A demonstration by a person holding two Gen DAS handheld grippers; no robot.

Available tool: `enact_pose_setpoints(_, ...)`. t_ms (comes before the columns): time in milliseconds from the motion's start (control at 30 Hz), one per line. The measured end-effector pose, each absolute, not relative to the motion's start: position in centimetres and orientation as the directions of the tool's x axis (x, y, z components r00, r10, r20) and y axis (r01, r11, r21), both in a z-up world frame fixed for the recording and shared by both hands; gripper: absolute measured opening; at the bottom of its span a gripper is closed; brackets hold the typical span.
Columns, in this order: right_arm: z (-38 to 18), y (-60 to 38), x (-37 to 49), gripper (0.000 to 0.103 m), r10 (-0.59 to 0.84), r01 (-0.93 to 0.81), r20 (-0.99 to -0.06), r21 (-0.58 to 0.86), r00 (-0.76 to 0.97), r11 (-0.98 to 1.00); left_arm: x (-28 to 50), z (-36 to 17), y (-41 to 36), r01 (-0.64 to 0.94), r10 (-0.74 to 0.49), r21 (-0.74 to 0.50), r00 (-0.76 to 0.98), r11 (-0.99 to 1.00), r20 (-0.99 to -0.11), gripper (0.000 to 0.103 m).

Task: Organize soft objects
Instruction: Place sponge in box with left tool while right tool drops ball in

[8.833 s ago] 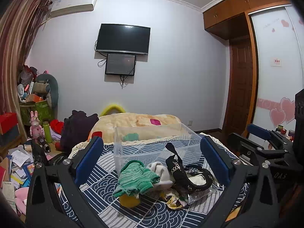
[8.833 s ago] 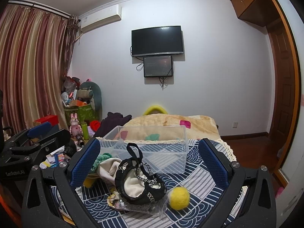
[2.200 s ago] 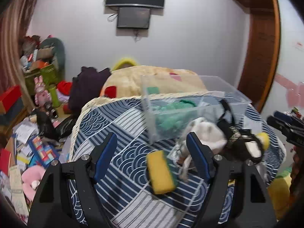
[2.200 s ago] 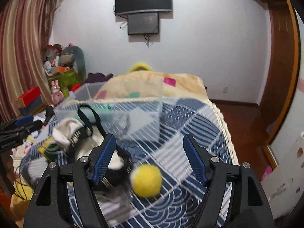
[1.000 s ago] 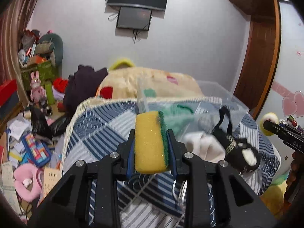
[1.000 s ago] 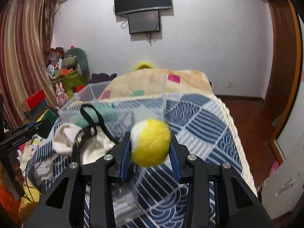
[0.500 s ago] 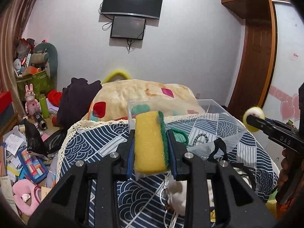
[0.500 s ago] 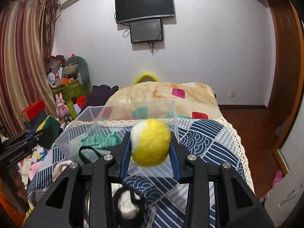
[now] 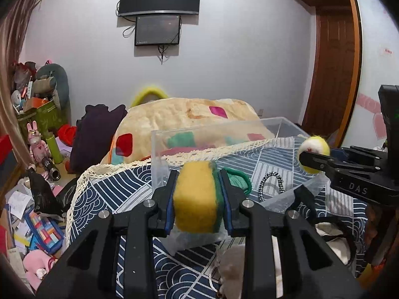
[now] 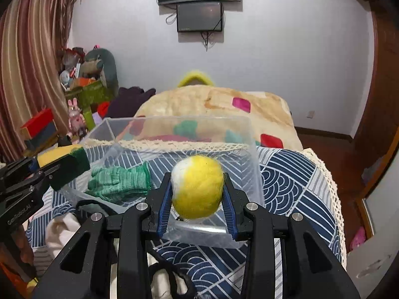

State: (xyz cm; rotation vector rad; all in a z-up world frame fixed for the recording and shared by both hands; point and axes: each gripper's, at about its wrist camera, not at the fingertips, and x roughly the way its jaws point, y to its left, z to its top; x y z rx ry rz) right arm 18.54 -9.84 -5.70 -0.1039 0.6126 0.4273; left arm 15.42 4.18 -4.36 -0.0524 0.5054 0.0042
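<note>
My left gripper [image 9: 198, 199] is shut on a yellow sponge with a green scouring side [image 9: 194, 196], held just above the near left corner of a clear plastic bin [image 9: 159, 147]. My right gripper [image 10: 198, 194] is shut on a yellow and white felt ball [image 10: 197, 186], held over the bin's [image 10: 251, 154] near wall. A green knit glove [image 10: 119, 180] lies inside the bin. The sponge also shows at the left of the right wrist view [image 10: 62, 159], and the ball at the right of the left wrist view [image 9: 313, 149].
The bin stands on a table with a navy patterned cloth [image 10: 294, 182]. A black strap item and white cloth [image 9: 329, 231] lie near the table's front. A beaded loop [image 9: 270, 186] shows through the bin. A bed with a patchwork blanket [image 9: 189, 114] is behind; clutter [image 9: 27, 211] covers the floor at left.
Both grippers have moved forward and closer to the bin, each still holding its object. The sponge and ball now hang at the bin's near edge.
</note>
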Motion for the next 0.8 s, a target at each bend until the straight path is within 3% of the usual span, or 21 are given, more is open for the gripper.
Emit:
enact_pose_setpoints(200,-6.3,-9.4,18.9,0.034,0.348,-0.42,-0.599,0.022,0.721,0.907,16.6,-5.2,4.9,-0.02,-0.027,-0.082,0.847,0.996,-0.53,0.03)
enact_pose_setpoints(267,-6.2,-9.3,18.9,0.035,0.356,-0.43,-0.605,0.025,0.713,0.903,16.6,-5.2,4.8,-0.018,-0.028,-0.079,0.843,0.997,-0.537,0.036)
enact_pose_setpoints(333,-6.0,-9.3,18.9,0.043,0.354,-0.432,-0.607,0.02,0.711,0.902,16.3,-5.2,4.8,-0.02,-0.028,-0.083,0.845,0.996,-0.534,0.044)
enact_pose_setpoints(400,-5.7,-9.3,18.6,0.057,0.35,-0.43,-0.596,0.009,0.722,0.903,15.8,-4.9,4.6,-0.018,-0.026,-0.08,0.851,0.997,-0.524,0.05)
enact_pose_setpoints(500,-5.0,-9.4,17.8,0.065,0.347,-0.427,-0.571,-0.007,0.744,0.904,15.2,-4.4,4.4,-0.014,-0.026,-0.073,0.858,0.997,-0.513,0.057)
enact_pose_setpoints(733,-4.0,-11.3,15.1,0.073,0.384,-0.446,-0.529,0.011,0.757,0.895,12.1,-3.3,4.1,-0.019,-0.012,-0.061,0.883,0.998,-0.47,0.087)
enact_pose_setpoints(800,-3.9,-11.7,14.1,0.077,0.405,-0.464,-0.523,0.021,0.75,0.886,11.3,-3.3,4.2,-0.013,-0.027,-0.082,0.882,0.997,-0.471,0.09)
